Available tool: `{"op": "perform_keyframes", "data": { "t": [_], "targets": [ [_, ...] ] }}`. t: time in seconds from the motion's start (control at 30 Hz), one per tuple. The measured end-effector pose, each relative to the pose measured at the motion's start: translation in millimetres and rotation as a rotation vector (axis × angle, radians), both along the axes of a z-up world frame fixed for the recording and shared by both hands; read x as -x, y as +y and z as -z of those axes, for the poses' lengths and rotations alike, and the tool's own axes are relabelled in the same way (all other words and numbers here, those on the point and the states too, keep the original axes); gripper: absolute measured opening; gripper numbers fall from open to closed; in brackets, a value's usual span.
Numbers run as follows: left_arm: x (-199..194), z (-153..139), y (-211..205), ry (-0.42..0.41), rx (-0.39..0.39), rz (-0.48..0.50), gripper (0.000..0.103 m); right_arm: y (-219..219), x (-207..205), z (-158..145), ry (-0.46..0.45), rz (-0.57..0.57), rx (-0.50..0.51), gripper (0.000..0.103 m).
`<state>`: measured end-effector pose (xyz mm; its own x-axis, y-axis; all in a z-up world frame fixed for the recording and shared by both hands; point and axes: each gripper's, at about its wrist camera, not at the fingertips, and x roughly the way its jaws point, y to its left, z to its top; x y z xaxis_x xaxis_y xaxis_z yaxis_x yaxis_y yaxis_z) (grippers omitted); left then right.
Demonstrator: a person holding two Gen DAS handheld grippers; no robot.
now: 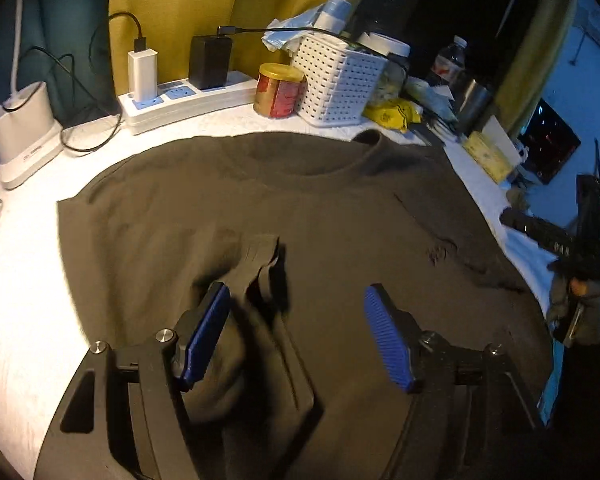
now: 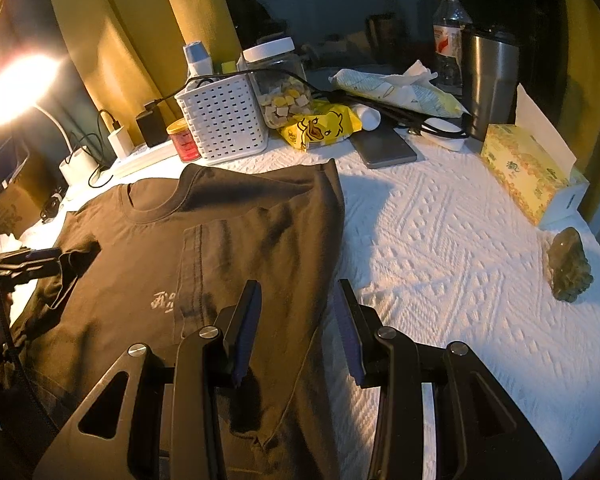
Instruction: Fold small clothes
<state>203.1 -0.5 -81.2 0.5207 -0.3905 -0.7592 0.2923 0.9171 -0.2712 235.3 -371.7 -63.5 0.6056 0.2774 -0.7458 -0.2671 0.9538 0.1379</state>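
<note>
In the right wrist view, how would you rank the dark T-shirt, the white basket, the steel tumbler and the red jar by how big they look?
Largest to smallest as they look:
1. T-shirt, though it lies nearest the camera.
2. White basket.
3. Steel tumbler, close to the basket, so that pair is unsure.
4. Red jar.

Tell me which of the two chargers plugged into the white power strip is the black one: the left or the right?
The right one: the black block charger stands right of the white charger on the white power strip.
</note>
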Motion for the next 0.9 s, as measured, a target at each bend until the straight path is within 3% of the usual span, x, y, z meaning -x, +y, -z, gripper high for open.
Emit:
{"op": "perform_keyframes", "data": {
  "t": [0.17, 0.3, 0.33, 0.37, 0.43, 0.47, 0.67, 0.8, 0.83, 0.87, 0.9],
  "targets": [
    [30.5, 9.3, 4.8, 0.030, -0.138, -0.007, 0.070, 3.0, 3.4, 0.9, 0.008, -0.005, 0.004, 0.040],
    [50.4, 17.3, 1.2, 0.035, -0.184, 0.033, 0.069, 9.3, 5.3, -0.1, 0.003, -0.020, 0.006, 0.040],
    [55.1, 17.8, -0.9, 0.024, -0.194, 0.048, 0.056, 11.1, 6.0, -0.4, 0.001, -0.024, 0.007, 0.040],
    [59.5, 18.1, -4.2, 0.017, -0.209, 0.073, 0.035, 13.2, 6.6, -0.7, 0.001, -0.028, 0.008, 0.040],
    [66.0, 19.4, -11.4, 0.009, -0.252, 0.110, 0.019, 15.9, 7.5, -0.4, -0.001, -0.035, 0.006, 0.040],
    [68.6, 19.6, -14.2, 0.006, -0.259, 0.126, 0.017, 17.4, 8.0, 0.0, 0.001, -0.037, 0.006, 0.040],
    [86.4, 16.9, -26.9, 0.041, -0.246, 0.239, 0.017, 24.4, 10.7, 0.7, 0.010, -0.048, 0.008, 0.040],
    [87.1, 8.6, -14.2, 0.059, -0.222, 0.201, 0.019, 23.4, 8.7, 4.3, 0.035, -0.045, 0.020, 0.040],
    [85.0, 5.3, -8.2, 0.057, -0.210, 0.176, 0.024, 22.9, 7.5, 5.1, 0.038, -0.043, 0.022, 0.040],
    [80.1, 1.4, 0.7, 0.051, -0.193, 0.141, 0.041, 22.1, 5.8, 5.6, 0.041, -0.041, 0.022, 0.040],
    [75.8, -1.9, 8.5, 0.045, -0.183, 0.108, 0.052, 21.0, 3.8, 5.8, 0.042, -0.040, 0.023, 0.040]
  ]
}}
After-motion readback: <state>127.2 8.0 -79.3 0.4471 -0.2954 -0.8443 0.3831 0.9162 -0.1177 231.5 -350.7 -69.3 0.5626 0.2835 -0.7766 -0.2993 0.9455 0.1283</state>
